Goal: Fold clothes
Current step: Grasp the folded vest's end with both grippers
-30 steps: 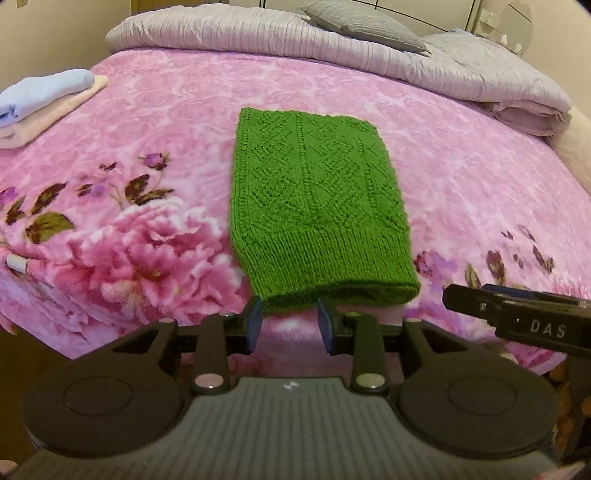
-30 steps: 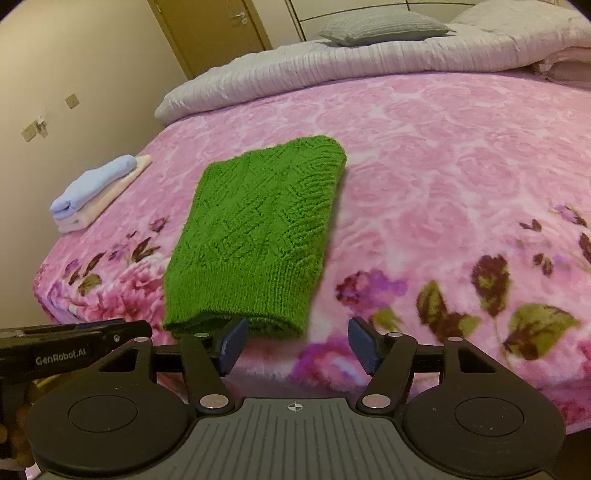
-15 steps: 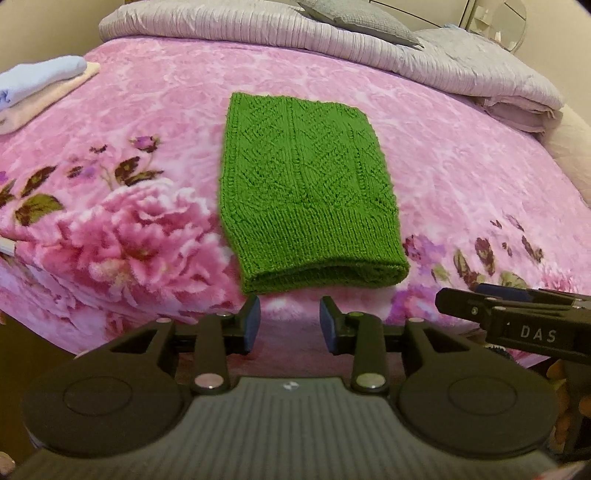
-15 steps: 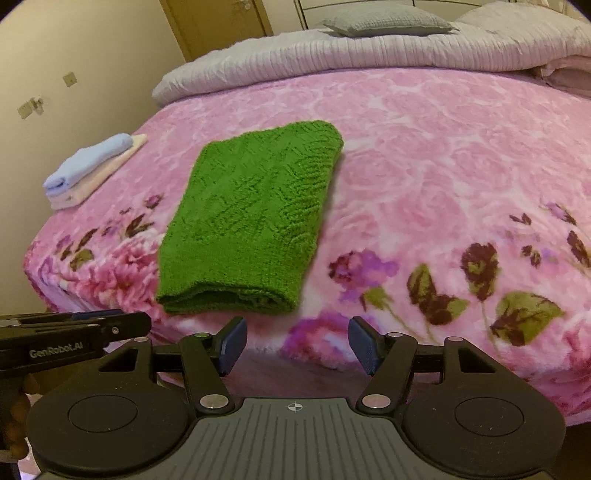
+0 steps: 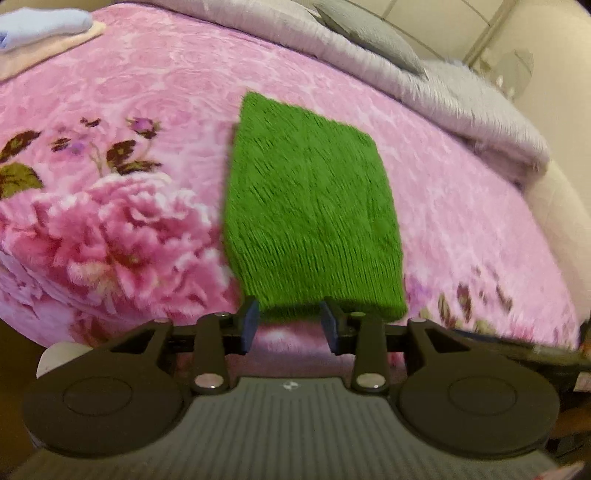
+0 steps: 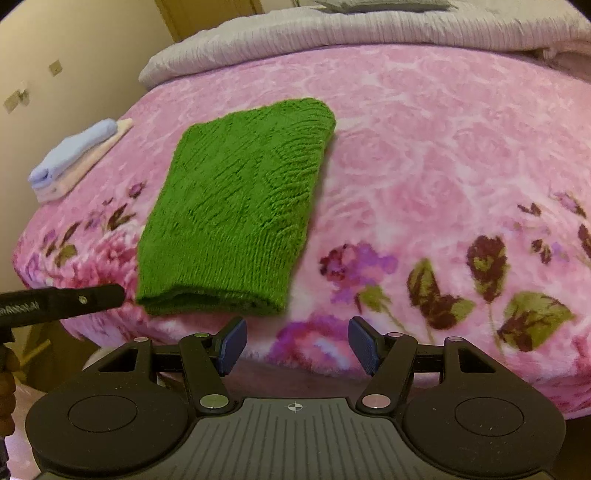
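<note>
A green knitted garment (image 5: 310,206) lies folded into a long rectangle on the pink floral blanket (image 5: 110,206), its ribbed end toward me. My left gripper (image 5: 290,325) sits right at that near end, its jaws opening, and the hem shows between the pads without being pinched. In the right wrist view the same green garment (image 6: 236,214) lies left of centre. My right gripper (image 6: 295,345) stands open over the blanket's front edge, just right of the hem, with nothing between its fingers. The left gripper's black body (image 6: 62,299) pokes in from the left there.
A folded stack of light blue and cream cloths (image 6: 77,158) rests near the bed's left edge. A grey quilt (image 6: 369,33) and grey pillow (image 5: 369,33) lie across the far end. The blanket (image 6: 443,166) drops off the bed just in front of both grippers.
The left gripper has closed in on the garment's near hem and rolled, tilting and blurring its view, and its jaws stand wider. The right gripper has dipped slightly nearer the bed.
</note>
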Available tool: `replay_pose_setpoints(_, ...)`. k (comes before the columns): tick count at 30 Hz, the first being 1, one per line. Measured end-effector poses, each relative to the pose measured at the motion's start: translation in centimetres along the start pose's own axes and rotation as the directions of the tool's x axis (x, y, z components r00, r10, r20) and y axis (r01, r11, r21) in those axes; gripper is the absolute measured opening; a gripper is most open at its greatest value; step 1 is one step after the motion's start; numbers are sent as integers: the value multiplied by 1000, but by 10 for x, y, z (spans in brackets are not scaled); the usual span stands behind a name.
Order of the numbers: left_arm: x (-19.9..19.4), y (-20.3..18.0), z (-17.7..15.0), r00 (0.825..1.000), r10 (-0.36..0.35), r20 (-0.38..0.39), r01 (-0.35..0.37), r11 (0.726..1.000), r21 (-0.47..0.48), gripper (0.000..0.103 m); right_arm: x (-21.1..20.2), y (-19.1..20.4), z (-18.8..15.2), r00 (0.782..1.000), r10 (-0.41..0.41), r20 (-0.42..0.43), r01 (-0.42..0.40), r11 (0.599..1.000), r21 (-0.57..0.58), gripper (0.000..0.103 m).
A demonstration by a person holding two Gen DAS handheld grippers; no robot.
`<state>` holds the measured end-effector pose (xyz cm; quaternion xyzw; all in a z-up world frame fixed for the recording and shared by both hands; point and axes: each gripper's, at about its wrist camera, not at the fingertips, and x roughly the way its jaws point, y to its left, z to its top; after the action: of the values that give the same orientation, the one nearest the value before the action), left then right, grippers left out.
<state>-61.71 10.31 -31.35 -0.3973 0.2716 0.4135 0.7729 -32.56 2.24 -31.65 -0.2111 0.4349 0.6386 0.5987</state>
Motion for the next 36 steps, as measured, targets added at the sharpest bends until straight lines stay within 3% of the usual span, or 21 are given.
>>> replay_pose_setpoints(5,12,45,22,998,-63,25,67,978,-199,37,7,-36,16,991,118,58,-126,975,184,65)
replay_pose_setpoints(8,28,70,31,994,-110,24,112,939,-325,38,19,-63,23,965,244,97,-262,908,327,65)
replay_pose_setpoints(11,46,82,38,985,-169,23,165,908,-385,38,35,-78,30,948,296,113,-316,852,418,65)
replay_pose_setpoints(13,57,87,42,986,-167,29,164,893,-418,39,44,-80,35,941,316,123,-337,831,443,65)
replay_pose_setpoints(22,97,106,56,971,-237,28,218,831,-512,40,75,-90,52,911,371,181,-410,756,511,65)
replay_pose_setpoints(30,123,104,74,961,-275,39,253,812,-526,43,100,-105,71,889,401,222,-451,679,579,65)
replay_pose_setpoints(32,128,103,78,958,-283,41,261,808,-528,43,105,-105,76,888,402,224,-452,674,585,78)
replay_pose_setpoints(36,134,101,84,954,-297,45,276,810,-517,43,114,-100,88,888,411,206,-450,689,568,78)
